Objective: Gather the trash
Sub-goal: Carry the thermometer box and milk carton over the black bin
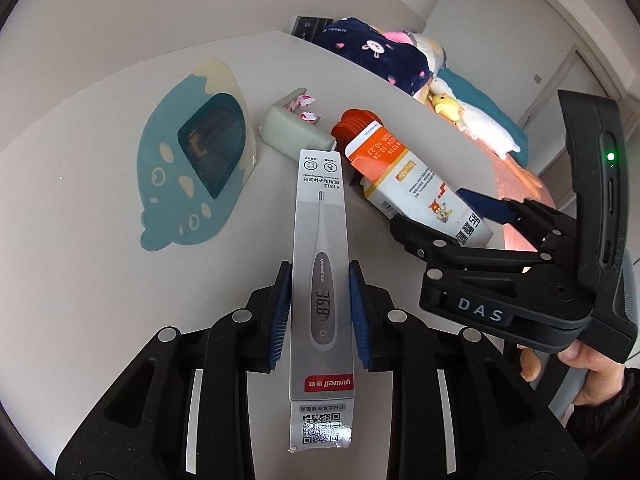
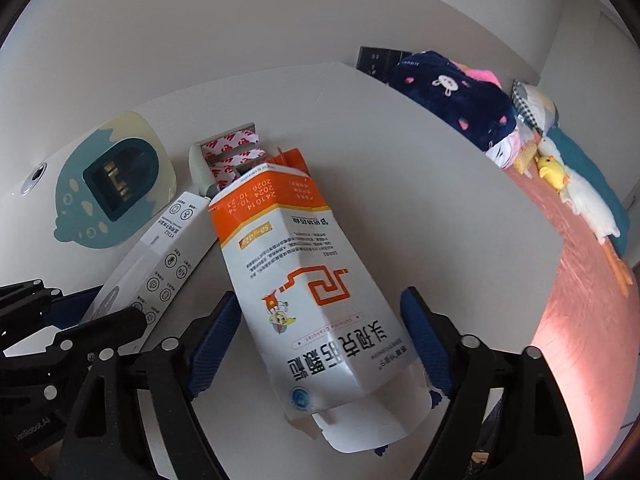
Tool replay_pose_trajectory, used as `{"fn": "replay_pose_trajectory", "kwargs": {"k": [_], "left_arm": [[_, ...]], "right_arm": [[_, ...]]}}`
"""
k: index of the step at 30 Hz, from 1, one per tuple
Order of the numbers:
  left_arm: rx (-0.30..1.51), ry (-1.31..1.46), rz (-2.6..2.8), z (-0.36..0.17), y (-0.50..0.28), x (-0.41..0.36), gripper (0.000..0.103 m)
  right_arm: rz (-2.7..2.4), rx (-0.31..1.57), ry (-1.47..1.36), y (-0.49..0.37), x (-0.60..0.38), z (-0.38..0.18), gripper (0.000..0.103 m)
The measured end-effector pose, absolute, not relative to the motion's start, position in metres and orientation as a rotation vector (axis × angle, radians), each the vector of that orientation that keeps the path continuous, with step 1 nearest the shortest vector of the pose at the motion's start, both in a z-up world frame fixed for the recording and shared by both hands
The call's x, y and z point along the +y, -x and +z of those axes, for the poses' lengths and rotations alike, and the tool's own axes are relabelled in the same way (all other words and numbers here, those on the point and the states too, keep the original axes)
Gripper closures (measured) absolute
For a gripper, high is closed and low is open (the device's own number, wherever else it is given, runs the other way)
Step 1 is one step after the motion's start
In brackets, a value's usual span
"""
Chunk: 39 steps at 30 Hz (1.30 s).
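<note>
Currently the left tool point(image 1: 319, 312) pinches a grey thermometer box point(image 1: 320, 264) lying on the white tabletop point(image 1: 100, 280). Just beside it, the right tool point(image 2: 320, 344) stands spread around an orange-and-white medicine box point(image 2: 304, 288), its pads apart from it.

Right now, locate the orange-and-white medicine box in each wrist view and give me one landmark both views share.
Left wrist view: the orange-and-white medicine box lies right of centre on the table, beside the grey thermometer box.
Right wrist view: the same box fills the centre, between the right gripper's open fingers.
Shared landmark: the teal fish-shaped sticker, at left in both.
</note>
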<state>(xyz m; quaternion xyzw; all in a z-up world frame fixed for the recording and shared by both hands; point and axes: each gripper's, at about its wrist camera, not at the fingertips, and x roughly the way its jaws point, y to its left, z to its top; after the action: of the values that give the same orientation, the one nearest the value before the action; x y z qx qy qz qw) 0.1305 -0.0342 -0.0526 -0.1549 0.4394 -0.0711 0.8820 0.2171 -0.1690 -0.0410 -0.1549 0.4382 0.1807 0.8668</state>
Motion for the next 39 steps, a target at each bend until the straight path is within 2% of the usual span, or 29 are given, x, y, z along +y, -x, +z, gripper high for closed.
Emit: {"fn": "replay_pose_trajectory", "kwargs": {"k": [4, 8, 24, 39], "left_arm": [[0.913, 0.33, -0.152, -0.053, -0.132, -0.032, 0.076], [0.913, 0.323, -0.151, -0.054, -0.132, -0.032, 0.076], [0.869, 0.362, -0.208, -0.037, -0.125, -0.033, 0.077], [0.829, 0.233, -0.28, 0.001, -0.083, -0.082, 0.076]], "right_arm": [[0.368, 0.928, 0.269, -0.215, -0.175, -0.039, 0.04], [0.359, 0.888, 0.156, -0.207, -0.194, -0.028, 0.044], [0.362, 0.771, -0.049, -0.153, -0.236, 0.015, 0.044], [0.331, 0.685, -0.144, -0.092, -0.279, 0.038, 0.042]]}}
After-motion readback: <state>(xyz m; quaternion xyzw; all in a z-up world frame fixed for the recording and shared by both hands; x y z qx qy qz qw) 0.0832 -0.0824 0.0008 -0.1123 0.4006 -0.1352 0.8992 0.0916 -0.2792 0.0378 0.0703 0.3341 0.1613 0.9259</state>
